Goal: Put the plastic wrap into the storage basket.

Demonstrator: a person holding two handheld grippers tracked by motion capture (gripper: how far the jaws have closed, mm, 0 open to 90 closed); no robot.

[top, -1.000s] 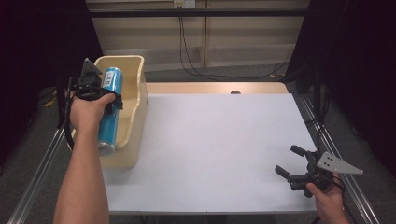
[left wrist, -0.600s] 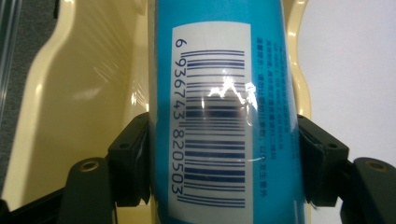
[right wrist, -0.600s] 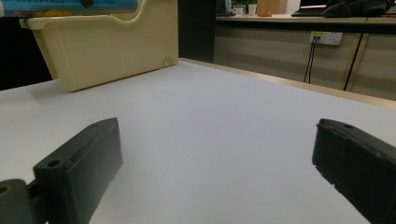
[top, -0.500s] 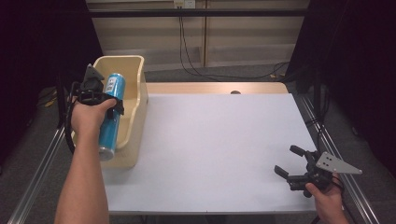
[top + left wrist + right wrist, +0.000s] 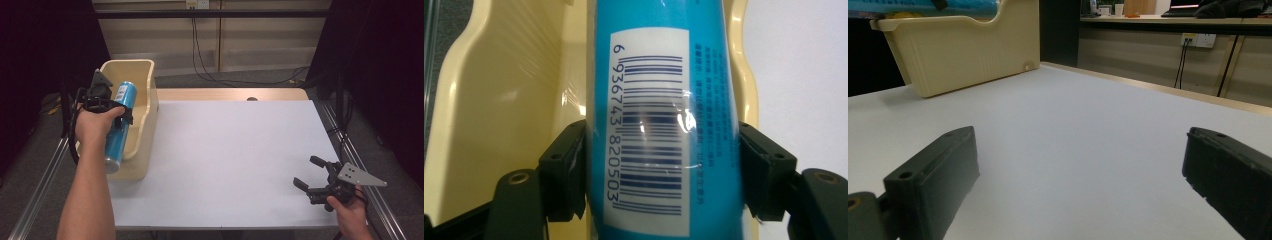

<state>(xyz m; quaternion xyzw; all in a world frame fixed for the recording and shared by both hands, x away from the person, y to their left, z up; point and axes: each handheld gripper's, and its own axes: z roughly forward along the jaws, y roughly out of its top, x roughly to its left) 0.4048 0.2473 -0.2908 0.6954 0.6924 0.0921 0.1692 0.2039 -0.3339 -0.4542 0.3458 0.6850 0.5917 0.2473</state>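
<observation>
A tall blue can (image 5: 118, 129) with a white barcode label (image 5: 650, 130) hangs lengthwise over the cream plastic bin (image 5: 142, 105) at the table's left edge. My left gripper (image 5: 107, 102) is shut on the can's middle, both pads pressing its sides, seen close in the left gripper view (image 5: 659, 165). The can's near end sticks out past the bin's front rim. At the table's near right corner my right gripper (image 5: 311, 172) rests low and open, nothing between its jaws (image 5: 1078, 170).
The white table top (image 5: 235, 150) stretches between the bin and the right gripper. A wooden strip (image 5: 230, 94) runs along the far edge. Metal rails (image 5: 37, 190) flank the table. Cables (image 5: 210, 70) hang behind it.
The left hand has shifted the can slightly, tilting it a little more along the bin. The right gripper has stayed where it was.
</observation>
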